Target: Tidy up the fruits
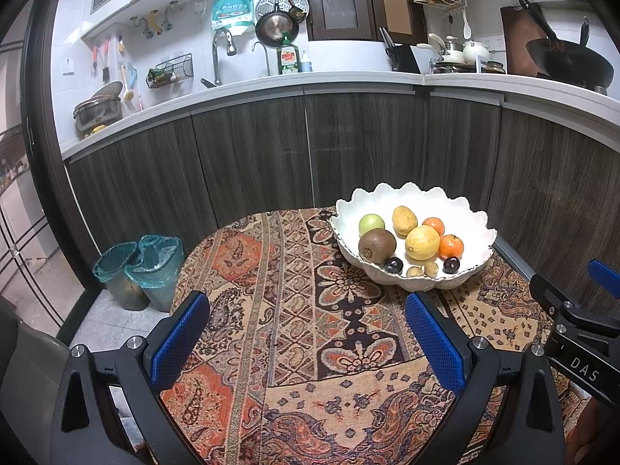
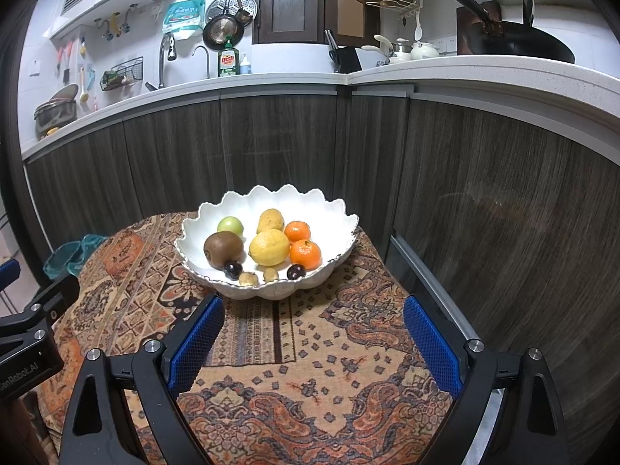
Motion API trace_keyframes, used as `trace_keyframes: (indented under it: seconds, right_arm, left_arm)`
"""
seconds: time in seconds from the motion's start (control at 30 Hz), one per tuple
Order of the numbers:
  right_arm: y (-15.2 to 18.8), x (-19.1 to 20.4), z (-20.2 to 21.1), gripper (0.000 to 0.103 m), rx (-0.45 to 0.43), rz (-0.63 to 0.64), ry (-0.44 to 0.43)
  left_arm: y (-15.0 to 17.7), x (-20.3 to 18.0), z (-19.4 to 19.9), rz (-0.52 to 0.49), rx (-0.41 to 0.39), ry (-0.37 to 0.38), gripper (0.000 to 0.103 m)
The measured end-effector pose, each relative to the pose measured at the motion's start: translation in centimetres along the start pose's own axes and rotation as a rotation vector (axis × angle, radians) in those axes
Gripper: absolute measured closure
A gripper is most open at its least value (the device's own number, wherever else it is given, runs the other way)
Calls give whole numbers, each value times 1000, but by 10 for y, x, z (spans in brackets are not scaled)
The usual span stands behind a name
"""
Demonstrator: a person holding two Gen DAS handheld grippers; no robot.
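Observation:
A white scalloped bowl (image 1: pixel 465 209) (image 2: pixel 333 221) stands at the far side of a patterned tablecloth. In it lie a brown kiwi (image 1: pixel 376 245) (image 2: pixel 223 248), a yellow lemon (image 1: pixel 422 242) (image 2: pixel 269 247), a green fruit (image 1: pixel 371 224) (image 2: pixel 229 225), a yellow-brown fruit (image 1: pixel 404 220) (image 2: pixel 270 220), two mandarins (image 1: pixel 450 246) (image 2: pixel 305 254), two dark plums (image 1: pixel 393 265) (image 2: pixel 233 270) and small brown fruits (image 2: pixel 248 279). My left gripper (image 1: pixel 308 339) is open, short of the bowl and to its left. My right gripper (image 2: pixel 314 343) is open just before the bowl. Both hold nothing.
The patterned tablecloth (image 1: pixel 286 310) (image 2: pixel 310 368) covers a round table against dark wood cabinets (image 1: pixel 252 155). Two bins with teal liners (image 1: pixel 141 271) stand on the floor at the left. A kitchen counter with sink, wok (image 2: pixel 515 40) and dishes runs behind.

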State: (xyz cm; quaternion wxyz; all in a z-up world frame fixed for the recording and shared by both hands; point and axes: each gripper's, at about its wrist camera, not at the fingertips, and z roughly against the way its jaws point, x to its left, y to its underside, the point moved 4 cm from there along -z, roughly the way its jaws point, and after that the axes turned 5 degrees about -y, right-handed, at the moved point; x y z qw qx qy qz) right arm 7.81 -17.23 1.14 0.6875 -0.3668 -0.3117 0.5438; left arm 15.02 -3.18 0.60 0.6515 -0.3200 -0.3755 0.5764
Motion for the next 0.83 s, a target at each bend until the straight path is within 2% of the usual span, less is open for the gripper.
trace_keyframes:
  seconds: [0.3, 0.83]
  right_arm:
    - [0, 0, 0, 8, -1, -2, -1]
    - [4, -1, -3, 8, 9, -17, 1]
  left_arm:
    - [1, 0, -2, 7, 20, 12, 0]
    - [4, -3, -4, 0, 10, -23, 0]
